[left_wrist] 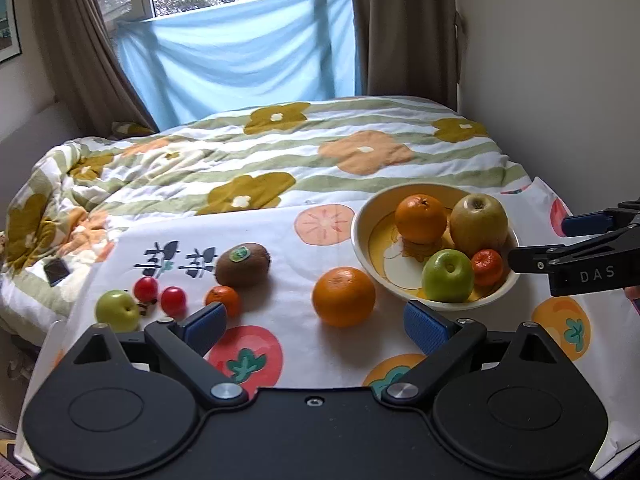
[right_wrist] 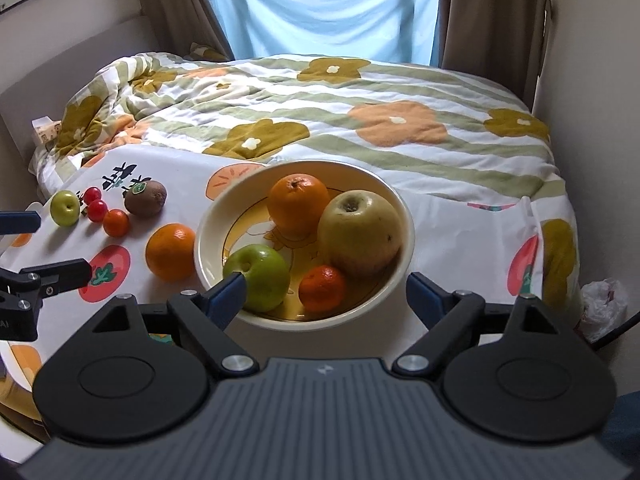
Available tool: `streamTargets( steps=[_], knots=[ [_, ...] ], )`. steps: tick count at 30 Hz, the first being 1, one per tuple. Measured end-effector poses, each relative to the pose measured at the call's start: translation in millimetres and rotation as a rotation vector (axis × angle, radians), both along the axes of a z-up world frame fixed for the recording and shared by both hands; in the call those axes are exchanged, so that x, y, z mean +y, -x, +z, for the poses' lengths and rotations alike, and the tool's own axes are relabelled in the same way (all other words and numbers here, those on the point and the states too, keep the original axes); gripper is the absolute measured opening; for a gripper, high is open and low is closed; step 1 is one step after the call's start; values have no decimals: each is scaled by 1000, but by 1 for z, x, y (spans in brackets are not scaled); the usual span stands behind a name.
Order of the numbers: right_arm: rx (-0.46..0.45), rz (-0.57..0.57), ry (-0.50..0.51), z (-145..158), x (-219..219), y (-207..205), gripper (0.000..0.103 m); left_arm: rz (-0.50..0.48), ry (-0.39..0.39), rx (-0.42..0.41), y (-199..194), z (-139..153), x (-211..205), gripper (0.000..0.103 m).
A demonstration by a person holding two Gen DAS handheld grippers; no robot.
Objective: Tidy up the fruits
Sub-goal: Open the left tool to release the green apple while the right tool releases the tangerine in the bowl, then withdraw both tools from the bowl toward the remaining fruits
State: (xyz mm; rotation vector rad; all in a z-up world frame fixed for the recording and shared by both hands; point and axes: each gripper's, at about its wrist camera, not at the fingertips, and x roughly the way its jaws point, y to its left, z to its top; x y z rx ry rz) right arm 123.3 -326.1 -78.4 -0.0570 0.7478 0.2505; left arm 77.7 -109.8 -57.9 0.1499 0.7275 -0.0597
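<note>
A cream bowl (left_wrist: pixel 366 252) (right_wrist: pixel 208 248) holds an orange (left_wrist: pixel 420 218), a large yellow apple (left_wrist: pixel 478 224), a green apple (left_wrist: pixel 448 276) and a small tangerine (left_wrist: pixel 487 267). On the fruit-print cloth to its left lie an orange (left_wrist: pixel 343 297) (right_wrist: pixel 170 252), a kiwi (left_wrist: pixel 242 264), a small tangerine (left_wrist: pixel 223 300), two cherry tomatoes (left_wrist: pixel 160 295) and a small green apple (left_wrist: pixel 117 310). My left gripper (left_wrist: pixel 316 326) is open and empty just in front of the loose orange. My right gripper (right_wrist: pixel 326 294) is open and empty at the bowl's near rim.
The cloth (left_wrist: pixel 304 360) covers a table against a bed with a flowered quilt (left_wrist: pixel 280 160). A phone (left_wrist: pixel 57 271) lies on the quilt at left. A white plastic bag (right_wrist: pixel 604 304) sits at the right. Curtains and a window stand behind.
</note>
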Motion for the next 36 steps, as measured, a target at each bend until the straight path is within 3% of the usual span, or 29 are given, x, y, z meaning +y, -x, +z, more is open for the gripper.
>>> streamTargets(
  steps=[8, 10, 18, 26, 36],
  knots=[
    [-24, 6, -3, 26, 19, 21, 102, 49, 5, -33, 28, 19, 23, 98],
    [-31, 14, -7, 31, 28, 25, 103, 59, 0, -40, 33, 23, 31, 103],
    [-50, 63, -32, 42, 79, 32, 103, 118, -40, -42, 41, 28, 79, 103],
    [7, 40, -32, 40, 130, 23, 103, 140, -46, -22, 29, 28, 144, 103],
    [36, -8, -48, 27, 188, 3, 103, 76, -63, 8, -8, 13, 207, 103]
  ],
)
